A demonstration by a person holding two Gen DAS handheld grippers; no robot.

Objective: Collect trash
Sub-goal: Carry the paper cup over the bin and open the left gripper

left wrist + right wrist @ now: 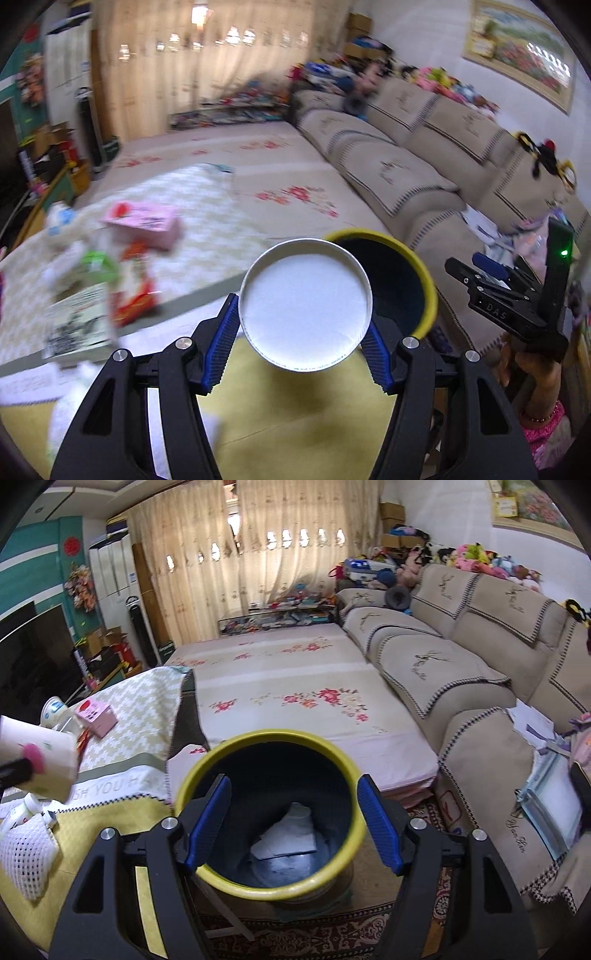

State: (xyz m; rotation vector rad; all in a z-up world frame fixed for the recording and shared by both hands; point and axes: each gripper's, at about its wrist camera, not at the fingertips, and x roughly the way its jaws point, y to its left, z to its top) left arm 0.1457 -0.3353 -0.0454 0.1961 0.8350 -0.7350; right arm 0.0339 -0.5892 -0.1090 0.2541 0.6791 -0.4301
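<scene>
While left claw (303,325) grips cup (305,305), cloth (122,786) reads "SH YOU" (partial), bin (269,882) below

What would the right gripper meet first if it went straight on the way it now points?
Likely the yellow-rimmed bin: the open right gripper looks into its mouth, at white paper on the bottom. Depth is unclear, so it may catch the near rim first.

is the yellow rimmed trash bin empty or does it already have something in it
Not empty. The right wrist view looks straight down into the bin, and crumpled white paper lies on its dark bottom.
</scene>
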